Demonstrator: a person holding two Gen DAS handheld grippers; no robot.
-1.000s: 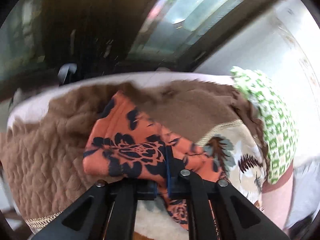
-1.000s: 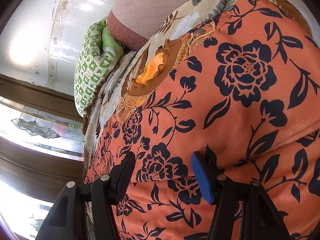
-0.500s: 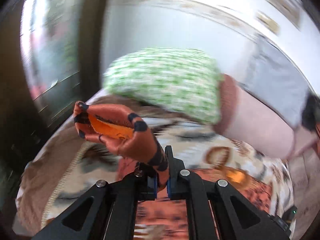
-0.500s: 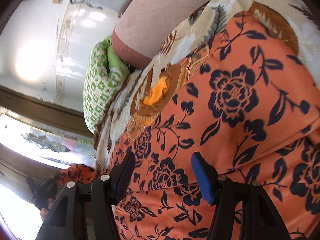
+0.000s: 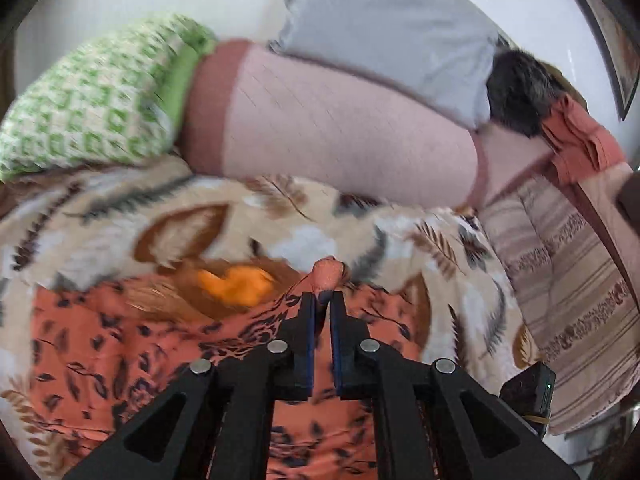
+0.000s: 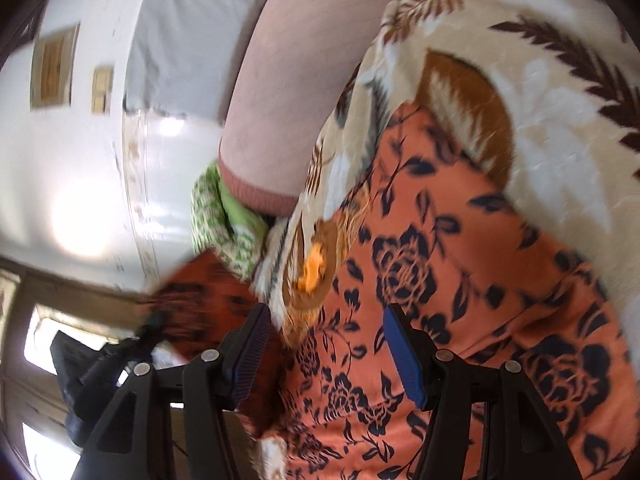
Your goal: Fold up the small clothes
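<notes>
Left wrist view: the left gripper [image 5: 323, 300] has its jaws drawn narrow, pinching a fold of the orange flowered garment [image 5: 120, 344], a small knob of cloth standing up between the fingertips. The garment lies spread on a leaf-patterned blanket [image 5: 304, 236], its brown neckline with the bright orange inner lining [image 5: 236, 286] lying just left of the gripper. Beyond the blanket a pink bolster [image 5: 340, 132] lies across the bed, with a green-and-white pillow [image 5: 88, 104] touching its left end and a grey pillow [image 5: 388, 28] behind it. A striped beige cover [image 5: 568, 272] lies to the right, and a small black device [image 5: 528, 396] shows at the lower right. The view is blurred.

Right wrist view: the right gripper [image 6: 336, 354] hovers over the garment [image 6: 480, 280] with its jaws wide apart and nothing between the blue pads [image 6: 404, 356]. The garment lies flat on the blanket [image 6: 540, 80], the neckline lining [image 6: 314, 272] toward the pink bolster [image 6: 304, 80]. At the left, one part of the garment [image 6: 200, 292] is lifted clear of the bed, held by the other gripper [image 6: 148, 332], which is blurred. The green-and-white pillow [image 6: 212, 220] lies just behind that lifted cloth.
</notes>
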